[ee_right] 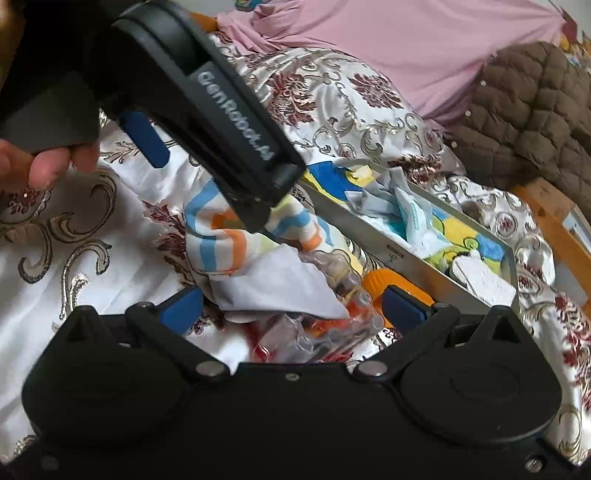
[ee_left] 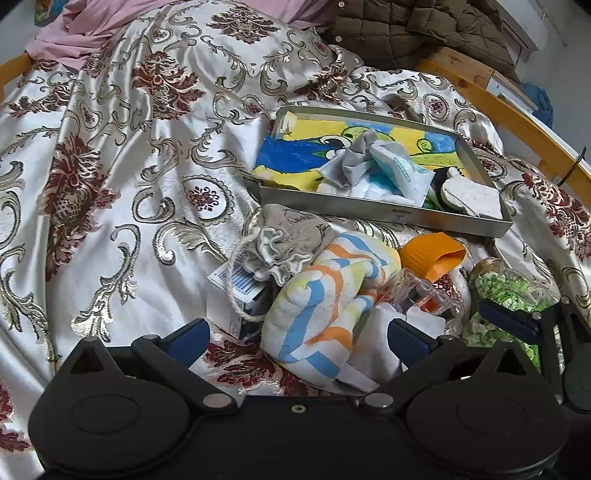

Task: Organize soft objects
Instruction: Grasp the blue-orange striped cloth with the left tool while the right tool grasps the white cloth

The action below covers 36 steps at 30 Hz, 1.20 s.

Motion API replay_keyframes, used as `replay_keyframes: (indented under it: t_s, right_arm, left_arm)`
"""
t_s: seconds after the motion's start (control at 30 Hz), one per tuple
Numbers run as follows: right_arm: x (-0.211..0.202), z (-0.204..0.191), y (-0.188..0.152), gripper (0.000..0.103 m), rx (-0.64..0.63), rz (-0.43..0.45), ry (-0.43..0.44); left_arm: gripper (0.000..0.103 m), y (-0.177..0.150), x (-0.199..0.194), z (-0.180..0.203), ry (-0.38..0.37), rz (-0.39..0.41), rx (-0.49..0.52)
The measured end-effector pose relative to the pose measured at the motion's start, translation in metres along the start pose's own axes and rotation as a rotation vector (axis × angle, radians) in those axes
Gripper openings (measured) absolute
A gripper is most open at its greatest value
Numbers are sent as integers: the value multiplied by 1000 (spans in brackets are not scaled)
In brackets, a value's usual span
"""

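A rolled towel striped in orange, blue and yellow (ee_left: 321,295) lies on the bedspread between the wide-apart blue fingers of my left gripper (ee_left: 299,339), which is open. A grey drawstring pouch (ee_left: 284,247) rests just beyond it. My right gripper (ee_right: 295,306) is open over a white cloth (ee_right: 280,280) and a clear plastic blister pack (ee_right: 332,325). The striped towel (ee_right: 229,236) sits behind these, partly hidden by the left gripper's black housing (ee_right: 229,122). A metal tray (ee_left: 380,210) holds a parrot-print towel (ee_left: 295,155), a grey cloth (ee_left: 354,158) and a tissue pack (ee_left: 399,170).
An orange cap (ee_left: 432,258), a glass jar of green bits (ee_left: 513,291) and a white-blue box (ee_left: 236,295) lie around the towel. A white sponge (ee_left: 472,199) is in the tray. A brown quilted jacket (ee_left: 417,29) and pink sheet (ee_right: 388,48) lie at the back. A hand (ee_right: 48,162) is at left.
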State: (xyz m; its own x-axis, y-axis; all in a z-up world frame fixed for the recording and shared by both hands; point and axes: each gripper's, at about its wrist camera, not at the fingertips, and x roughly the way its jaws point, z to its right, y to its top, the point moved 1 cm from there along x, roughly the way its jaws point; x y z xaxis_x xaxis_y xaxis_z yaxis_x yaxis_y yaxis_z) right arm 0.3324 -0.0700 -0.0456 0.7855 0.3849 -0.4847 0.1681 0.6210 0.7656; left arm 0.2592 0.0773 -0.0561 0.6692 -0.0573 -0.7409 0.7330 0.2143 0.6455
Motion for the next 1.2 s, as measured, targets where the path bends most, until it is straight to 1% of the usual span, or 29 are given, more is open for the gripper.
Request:
replay_keyframes:
  t_s: [0.1,0.17,0.23,0.27,0.33,0.4,0.47,0.53,0.67,0.73,0.8,0.83,0.9,0.93,0.97,1.0,1.13,1.2]
  right_arm:
    - [4,-8,2,102,-38,-6,-8]
    - [6,-10,3,98,-54,0,-22]
    - [7,-12,4,82,-58,-3,-25]
    - [9,-12,4,79,-55,-7,-23]
    - [9,-11,3,69,-42,-20,-11]
    - [10,-10,3,63,-36,-30,-1]
    - [13,-9,3,61,-31,-31,6]
    - [12,-8,3,54,-24,-31,13]
    - [12,-2,3,49,10,-36,34]
    - [11,1,3,43,36,-44,46]
    - [10,5,2,37,58,-48,48]
    - [10,7,2,35,65,-49,48]
    - [11,11,2,33,82,-52,59]
    - [11,12,1,28,90,-55,63]
    - [12,14,1,26,96,-57,64]
    - [11,15,1,25,98,-58,64]
    - [10,17,1,20,107,-59,59]
    - [9,19,0,18,115,-59,60]
  left_arm:
    - [101,1,3,0,-8,-8,-3]
    - [99,2,4,-1,-17,-11,-8]
    - [95,3,5,-3,-29,-16,-18]
    - [92,3,6,-4,-34,-19,-22]
    - [88,3,6,-4,-45,-23,-28]
    - [81,3,6,-4,-56,-25,-25]
    - [77,2,5,-2,-65,-22,-17]
    - [73,2,4,0,-73,-18,-4]
    - [64,2,4,2,-78,-6,19]
    - [60,2,4,3,-78,-5,26]
    - [53,2,6,2,-78,-7,32]
    - [52,3,7,2,-79,-8,35]
    - [45,3,8,2,-76,-9,41]
    - [43,3,8,2,-74,-9,45]
    - [40,3,9,2,-73,-9,48]
    - [36,3,9,2,-73,-10,51]
    - [29,3,9,2,-74,-8,60]
    - [21,3,8,2,-72,-5,70]
